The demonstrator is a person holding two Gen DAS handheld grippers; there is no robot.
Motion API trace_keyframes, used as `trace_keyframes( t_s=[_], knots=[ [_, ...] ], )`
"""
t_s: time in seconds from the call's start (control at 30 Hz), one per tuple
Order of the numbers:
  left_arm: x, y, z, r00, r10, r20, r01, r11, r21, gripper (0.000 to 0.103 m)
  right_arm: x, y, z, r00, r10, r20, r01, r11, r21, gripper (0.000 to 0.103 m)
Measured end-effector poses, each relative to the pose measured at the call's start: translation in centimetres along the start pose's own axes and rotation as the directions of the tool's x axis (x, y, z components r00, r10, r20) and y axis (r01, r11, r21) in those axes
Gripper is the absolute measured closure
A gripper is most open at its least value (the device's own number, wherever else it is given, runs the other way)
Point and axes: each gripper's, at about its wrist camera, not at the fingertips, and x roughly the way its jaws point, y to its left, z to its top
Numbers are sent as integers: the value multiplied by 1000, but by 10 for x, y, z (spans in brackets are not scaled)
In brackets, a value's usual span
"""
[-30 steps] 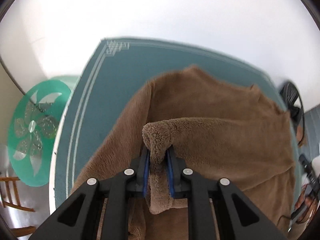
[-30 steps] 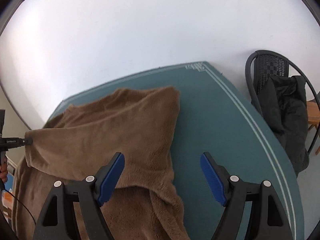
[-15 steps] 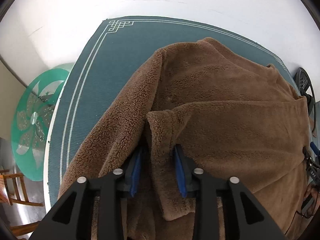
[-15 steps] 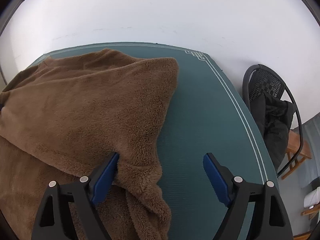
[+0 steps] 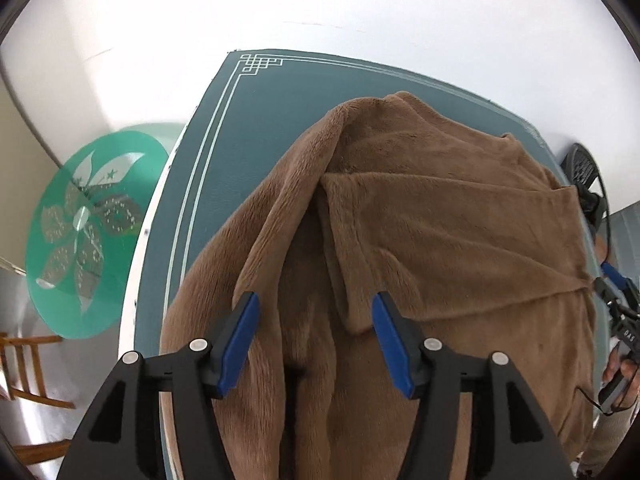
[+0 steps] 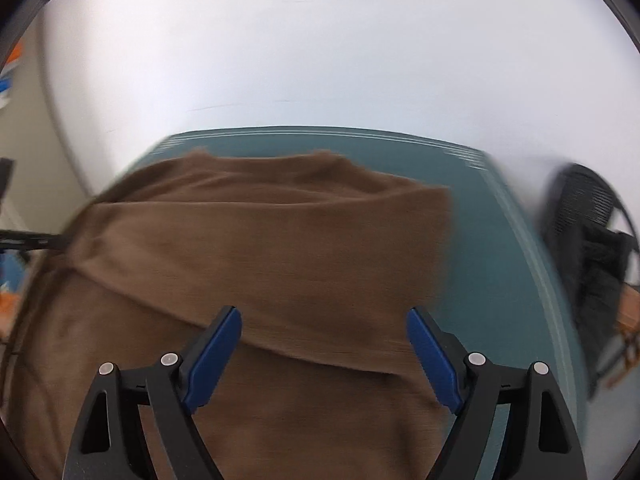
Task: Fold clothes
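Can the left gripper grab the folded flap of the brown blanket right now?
Probably yes: the left gripper is open, and the brown blanket has its folded flap's corner lying between the fingers with nothing covering it.

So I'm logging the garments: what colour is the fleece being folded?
Plain brown fleece, no pattern; the left wrist view shows it sharpest.

Both grippers spread wide, holding nothing.

The left gripper (image 5: 316,334) has its blue pads parted, with brown fleece lying between and below them, ungripped. The right gripper (image 6: 324,350) is equally parted above the fabric, its view motion-blurred. The person's right hand (image 5: 622,376) shows at the left view's far-right edge.
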Motion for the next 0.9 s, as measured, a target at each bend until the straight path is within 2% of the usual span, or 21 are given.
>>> trace_keyframes(
  t_s=[0.13,0.27,0.37,0.53,0.77,0.9],
  knots=[
    [-18,7,-27,1000,-12,27,12,1000,-25,35,3,34,2,993,118,-26,-119,992,-53,17],
    [-41,30,-64,998,-22,59,27,995,-94,35,38,53,-17,992,70,-109,-80,992,-95,14],
    [-59,49,-94,996,-20,84,34,987,-160,34,35,69,-28,999,-7,-48,-2,981,-193,13],
    [-75,70,-141,993,-22,118,54,961,-273,34,35,68,-28,999,-2,-51,-7,984,-178,12],
    [-81,72,-192,996,26,81,1,949,-314,34,40,66,-28,999,8,-50,-16,986,-167,12],
    [-75,71,-209,998,15,53,3,948,-319,34,39,64,-29,999,14,-48,-22,986,-164,12]
  ],
)
